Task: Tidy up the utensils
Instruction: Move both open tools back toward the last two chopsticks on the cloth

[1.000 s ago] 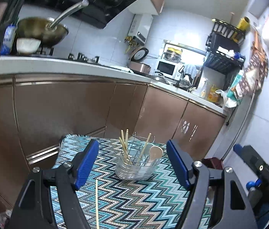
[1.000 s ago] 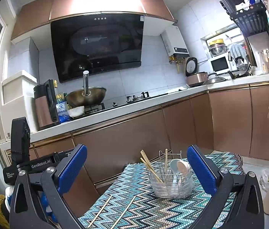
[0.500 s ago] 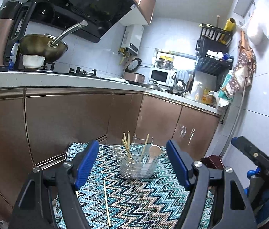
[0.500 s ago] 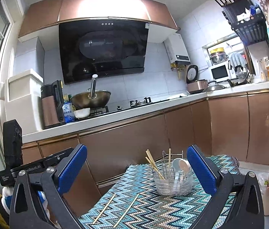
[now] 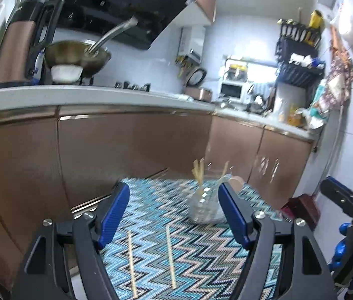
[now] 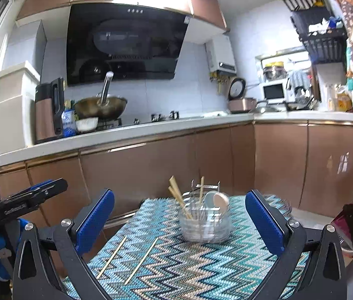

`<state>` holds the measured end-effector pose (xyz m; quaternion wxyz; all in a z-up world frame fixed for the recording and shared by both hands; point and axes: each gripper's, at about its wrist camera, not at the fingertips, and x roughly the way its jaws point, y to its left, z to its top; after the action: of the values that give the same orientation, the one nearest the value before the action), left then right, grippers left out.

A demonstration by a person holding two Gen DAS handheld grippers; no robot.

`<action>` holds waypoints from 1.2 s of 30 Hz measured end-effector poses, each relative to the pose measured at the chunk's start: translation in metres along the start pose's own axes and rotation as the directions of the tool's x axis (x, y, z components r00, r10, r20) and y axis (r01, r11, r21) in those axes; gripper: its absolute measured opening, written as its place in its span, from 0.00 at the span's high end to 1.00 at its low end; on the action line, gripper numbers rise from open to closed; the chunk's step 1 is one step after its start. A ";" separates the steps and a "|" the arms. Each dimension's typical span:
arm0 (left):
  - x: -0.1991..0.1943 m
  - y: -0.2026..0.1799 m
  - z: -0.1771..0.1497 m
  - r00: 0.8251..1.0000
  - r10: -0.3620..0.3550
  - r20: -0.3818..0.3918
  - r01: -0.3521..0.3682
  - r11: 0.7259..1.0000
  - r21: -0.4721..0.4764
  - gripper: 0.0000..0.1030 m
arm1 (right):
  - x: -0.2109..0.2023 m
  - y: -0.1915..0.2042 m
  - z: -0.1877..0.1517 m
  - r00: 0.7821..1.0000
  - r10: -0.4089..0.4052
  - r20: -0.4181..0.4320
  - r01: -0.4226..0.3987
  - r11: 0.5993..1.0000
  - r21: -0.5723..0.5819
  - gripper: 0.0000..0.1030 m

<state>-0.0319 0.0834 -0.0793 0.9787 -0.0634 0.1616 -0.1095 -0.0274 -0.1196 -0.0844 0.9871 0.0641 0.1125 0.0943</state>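
So I've got both loose chopsticks [image 6: 111, 258] [image 6: 141, 264] lying flat, running near-to-far toward the holder [image 6: 205, 226]; left hand-held gripper [image 5: 172, 216] and right hand-held gripper [image 6: 179, 222] both wide open, empty.

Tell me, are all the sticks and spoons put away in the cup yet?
Partly. The clear holder already has a few chopsticks and a spoon standing in it. Nothing is in hand: the left gripper and right gripper are both open and empty. Still left: two loose chopsticks lying flat on the zigzag mat, in front of the holder.
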 end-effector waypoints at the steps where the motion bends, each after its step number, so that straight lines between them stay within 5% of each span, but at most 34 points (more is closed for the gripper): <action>1: 0.004 0.005 -0.003 1.000 0.008 -0.017 -0.008 1.000 -0.008 0.30 | 0.004 -0.001 -0.003 1.000 0.004 -0.019 -0.004 1.000 0.008 0.00; 8: 0.030 0.026 -0.025 0.993 0.043 -0.110 -0.046 0.999 -0.026 0.30 | 0.034 -0.007 -0.020 0.993 0.018 -0.119 -0.012 0.999 0.051 0.01; 15: 0.068 0.027 -0.049 0.967 0.122 -0.223 -0.120 0.992 0.025 0.30 | 0.067 -0.006 -0.036 0.979 0.017 -0.203 -0.008 0.999 0.046 0.05; 25: 0.124 0.042 -0.083 0.912 0.172 -0.373 -0.163 0.985 0.055 0.30 | 0.140 0.014 -0.070 0.899 0.104 -0.426 -0.099 0.994 0.036 0.33; 36: 0.172 0.065 -0.098 0.869 0.147 -0.473 -0.151 0.988 0.029 0.30 | 0.206 0.038 -0.098 0.815 0.143 -0.561 -0.174 0.985 -0.001 0.44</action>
<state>0.1077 0.0970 -0.2336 0.9148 -0.0265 0.4004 -0.0453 0.1408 -0.0311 -0.2169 0.9011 0.0171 0.3877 0.1936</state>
